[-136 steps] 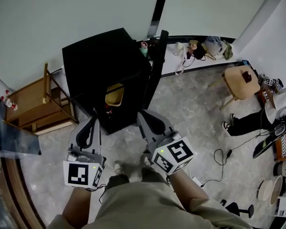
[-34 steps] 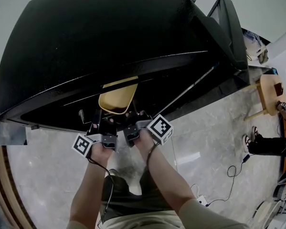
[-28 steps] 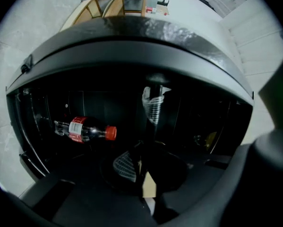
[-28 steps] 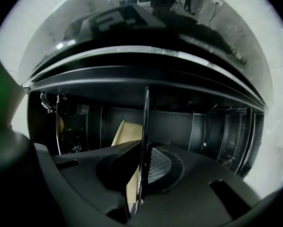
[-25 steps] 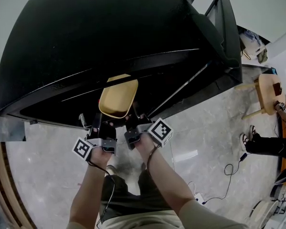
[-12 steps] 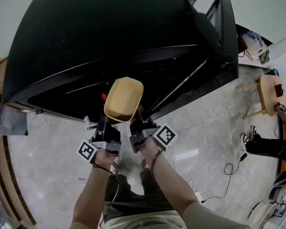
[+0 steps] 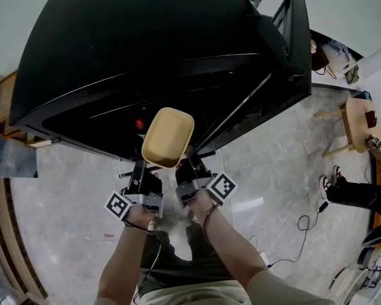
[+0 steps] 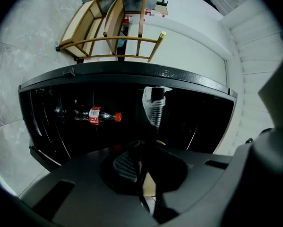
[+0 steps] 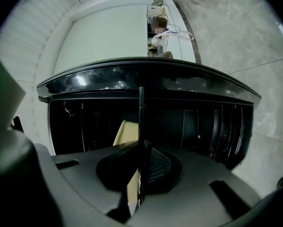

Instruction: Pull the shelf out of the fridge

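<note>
At shelf (image 9: 141, 109) edge: left claw (image 7: 140, 173), right claw (image 7: 189, 170) clamped.

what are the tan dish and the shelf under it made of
The tan dish: likely matte plastic or bamboo fibre; even colour, dull surface, rounded moulded rim. The shelf: probably clear glass or acrylic; edge-on it is a thin dark line, and from above the dish seems to float.

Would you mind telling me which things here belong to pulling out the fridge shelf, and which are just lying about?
Job: fridge; shelf; left gripper and right gripper, both shut on it; tan dish on it.
Lying about: cola bottle; wooden rack; stool.
</note>
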Motion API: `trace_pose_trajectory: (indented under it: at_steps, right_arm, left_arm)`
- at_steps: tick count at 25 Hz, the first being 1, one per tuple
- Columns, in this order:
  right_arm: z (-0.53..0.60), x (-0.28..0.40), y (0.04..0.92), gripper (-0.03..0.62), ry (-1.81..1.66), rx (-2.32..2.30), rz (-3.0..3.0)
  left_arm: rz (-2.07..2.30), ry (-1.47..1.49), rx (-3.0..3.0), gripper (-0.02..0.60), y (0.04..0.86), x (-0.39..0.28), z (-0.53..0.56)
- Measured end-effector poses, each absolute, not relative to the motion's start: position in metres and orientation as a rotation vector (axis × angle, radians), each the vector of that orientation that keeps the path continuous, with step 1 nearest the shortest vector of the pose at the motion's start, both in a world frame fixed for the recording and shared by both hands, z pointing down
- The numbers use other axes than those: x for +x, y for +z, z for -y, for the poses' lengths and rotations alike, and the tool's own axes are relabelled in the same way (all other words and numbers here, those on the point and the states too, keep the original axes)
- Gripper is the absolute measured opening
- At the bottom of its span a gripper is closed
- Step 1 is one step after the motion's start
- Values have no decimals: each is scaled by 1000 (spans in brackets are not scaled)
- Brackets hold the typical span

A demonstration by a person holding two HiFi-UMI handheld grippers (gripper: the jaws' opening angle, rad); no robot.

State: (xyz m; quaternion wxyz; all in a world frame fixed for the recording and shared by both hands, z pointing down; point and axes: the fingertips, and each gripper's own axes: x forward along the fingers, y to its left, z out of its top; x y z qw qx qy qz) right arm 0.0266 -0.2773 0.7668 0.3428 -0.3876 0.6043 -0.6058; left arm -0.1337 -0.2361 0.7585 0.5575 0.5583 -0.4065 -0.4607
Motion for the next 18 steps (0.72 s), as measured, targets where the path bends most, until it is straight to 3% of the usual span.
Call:
trace_pose_trajectory:
  at_steps: [18]
  right_arm:
    - [212,46,758,3,-1607,-986,-1587]
  left_arm:
    - [922,-1076,1332,14,748,-112,172]
